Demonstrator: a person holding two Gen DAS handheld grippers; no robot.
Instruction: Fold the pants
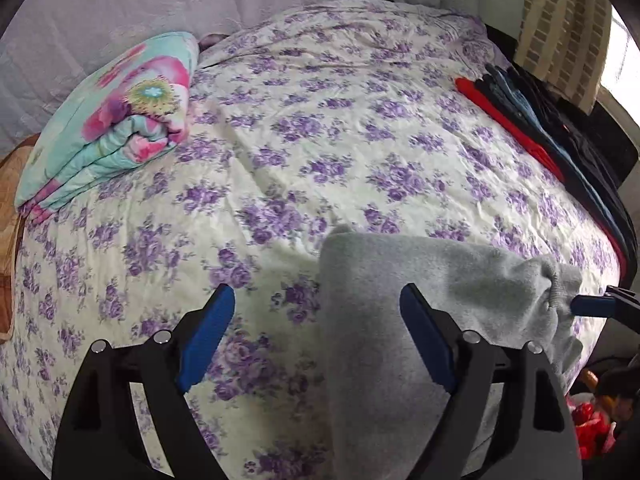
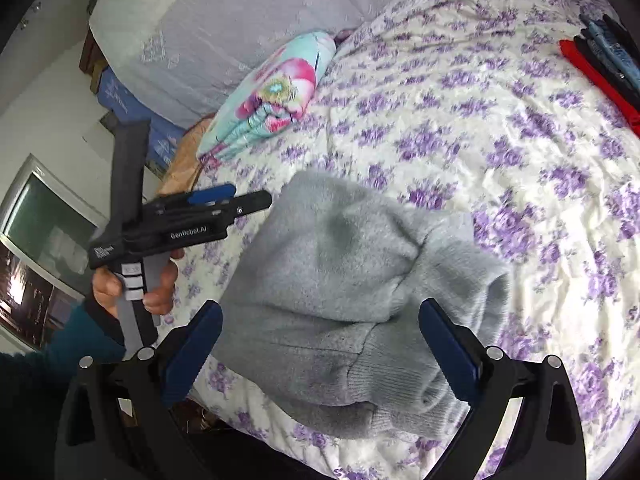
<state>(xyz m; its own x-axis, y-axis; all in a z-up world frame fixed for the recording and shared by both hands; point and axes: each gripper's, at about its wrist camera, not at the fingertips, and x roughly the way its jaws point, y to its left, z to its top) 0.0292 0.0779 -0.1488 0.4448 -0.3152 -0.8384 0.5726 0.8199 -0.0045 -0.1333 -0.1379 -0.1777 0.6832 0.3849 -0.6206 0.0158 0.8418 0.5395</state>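
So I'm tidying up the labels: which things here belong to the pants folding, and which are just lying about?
Job:
- grey fleece pants
- left gripper, open
- right gripper, open

Lying about:
- folded floral quilt, turquoise and pink
- stack of red, black and blue clothes
- purple-flowered bedsheet

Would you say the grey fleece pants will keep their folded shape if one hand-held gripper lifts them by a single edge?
Probably not. The grey fleece pants sag into soft rounded lumps on the floral bedspread, so they look floppy and would likely unfold. The fuzzy knit and ribbed cuff suggest good grip, not slipperiness. They seem light, though thick for their size.
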